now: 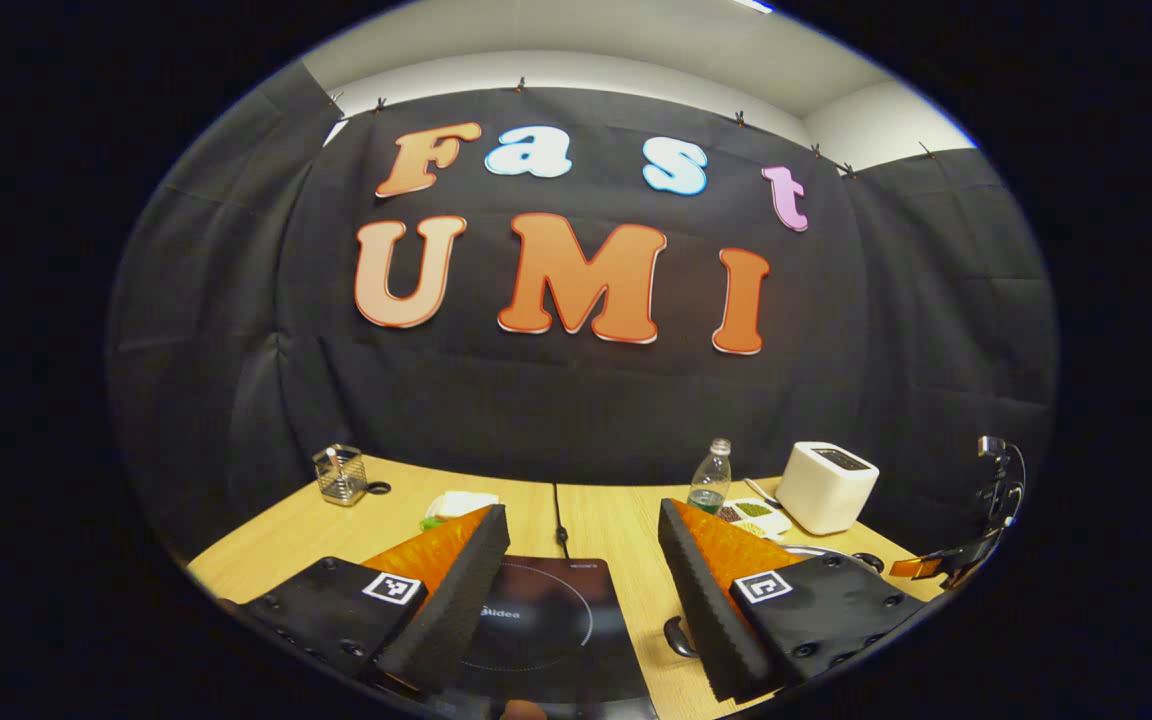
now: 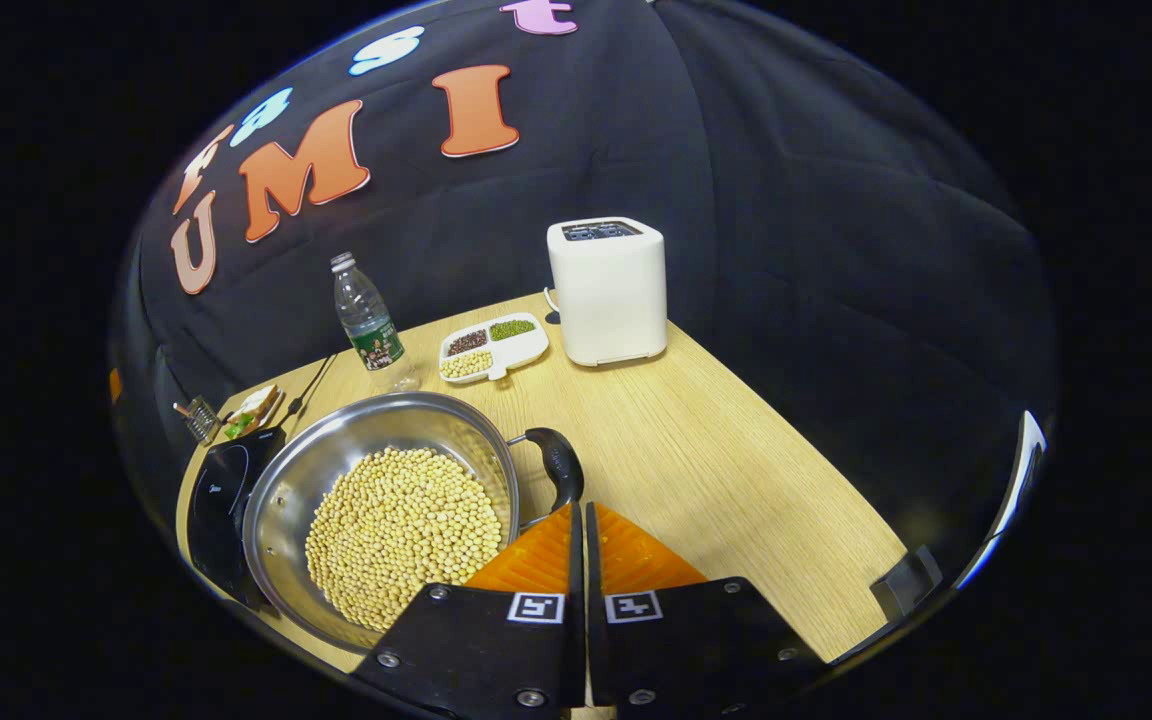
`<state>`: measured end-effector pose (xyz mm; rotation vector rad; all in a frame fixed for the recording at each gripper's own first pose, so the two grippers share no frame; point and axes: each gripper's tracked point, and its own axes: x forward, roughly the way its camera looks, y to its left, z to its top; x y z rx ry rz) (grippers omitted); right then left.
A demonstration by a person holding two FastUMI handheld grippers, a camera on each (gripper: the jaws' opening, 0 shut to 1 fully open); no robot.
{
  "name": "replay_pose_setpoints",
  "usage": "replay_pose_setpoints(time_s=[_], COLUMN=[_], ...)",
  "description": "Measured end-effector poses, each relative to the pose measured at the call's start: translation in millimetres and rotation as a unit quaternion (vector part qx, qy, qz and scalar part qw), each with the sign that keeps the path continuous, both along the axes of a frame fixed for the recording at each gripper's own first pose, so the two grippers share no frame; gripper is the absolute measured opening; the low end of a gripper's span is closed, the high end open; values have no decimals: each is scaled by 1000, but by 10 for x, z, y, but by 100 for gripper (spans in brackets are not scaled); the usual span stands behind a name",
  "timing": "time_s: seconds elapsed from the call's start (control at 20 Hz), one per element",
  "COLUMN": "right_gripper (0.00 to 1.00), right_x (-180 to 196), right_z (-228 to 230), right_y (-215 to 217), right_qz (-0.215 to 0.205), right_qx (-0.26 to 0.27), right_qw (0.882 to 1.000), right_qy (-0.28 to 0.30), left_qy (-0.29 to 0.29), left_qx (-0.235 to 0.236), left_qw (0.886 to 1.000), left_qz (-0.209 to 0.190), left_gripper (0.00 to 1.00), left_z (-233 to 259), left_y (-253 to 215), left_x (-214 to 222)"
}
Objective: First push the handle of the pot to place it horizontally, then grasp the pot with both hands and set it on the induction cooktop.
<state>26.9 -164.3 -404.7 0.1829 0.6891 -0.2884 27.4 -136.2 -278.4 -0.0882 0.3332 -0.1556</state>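
The steel pot [image 2: 376, 500] sits on the wooden table [image 2: 716, 470], full of yellow soybeans [image 2: 401, 545], just right of the black cooktop [image 2: 221, 500]. Its black loop handle [image 2: 556, 462] lies just beyond the right gripper [image 2: 581, 520], fingers clenched together on nothing. The left gripper [image 1: 584, 545] hangs released above the glassy cooktop [image 1: 546, 620]. Far off: a divided white tray [image 2: 492, 348] of beans, a plastic bottle [image 2: 366, 320], a boxy white toaster [image 2: 608, 290].

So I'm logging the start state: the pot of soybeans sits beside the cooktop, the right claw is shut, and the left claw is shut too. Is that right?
Not quite. The left claw is open, its fingers spread wide above the cooktop in the left gripper view. The rest holds: the pot of soybeans sits beside the cooktop and the right claw is shut.
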Motion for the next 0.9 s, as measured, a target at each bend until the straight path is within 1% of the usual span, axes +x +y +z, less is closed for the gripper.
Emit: replay_pose_setpoints(time_s=[0.15, 0.2, 0.25, 0.3, 0.4, 0.5, 0.55, 0.6, 0.65, 0.7, 0.75, 0.8, 0.9], right_gripper=[4, 6, 9, 16, 22, 39, 43, 53, 57, 64, 67, 73, 80], right_x=[23, 52, 66, 87, 143, 213, 247, 277, 295, 301, 325, 329, 371], right_z=[13, 12, 28, 38, 87, 73, 47, 17, -14, -40, -67, -81, -138], right_y=[16, 38, 49, 48, 52, 54, 62, 62, 64, 52, 46, 25, 16], right_qz=[11, 18, 26, 33, 47, 57, 58, 58, 59, 60, 60, 59, 60], right_qx=[-11, -15, -22, -33, -53, -63, -66, -66, -65, -64, -65, -66, -64], right_qw=[1000, 1000, 999, 999, 997, 996, 995, 995, 996, 996, 996, 996, 996], right_qy=[-7, -10, -14, -17, -31, -39, -39, -35, -32, -30, -28, -28, -27], left_qy=[25, 35, 45, 55, 73, 86, 94, 102, 111, 120, 129, 136, 155], left_qx=[-9, -12, -15, -15, -8, -6, -7, -8, -9, -9, -7, -3, 4], left_qw=[1000, 999, 999, 998, 996, 995, 994, 993, 992, 990, 989, 988, 984], left_qz=[-14, -19, -24, -30, -41, -52, -57, -61, -65, -69, -73, -77, -83], left_gripper=[97, 98, 97, 97, 99, 98, 99, 98, 99, 99, 99, 99, 99], left_z=[-284, -396, -490, -584, -741, -866, -943, -1022, -1099, -1170, -1251, -1324, -1477], left_y=[-200, -266, -340, -411, -528, -666, -725, -787, -840, -896, -943, -987, -1064], left_x=[-21, -26, -25, -18, -11, -19, -22, -38, -49, -62, -74, -85, -106])
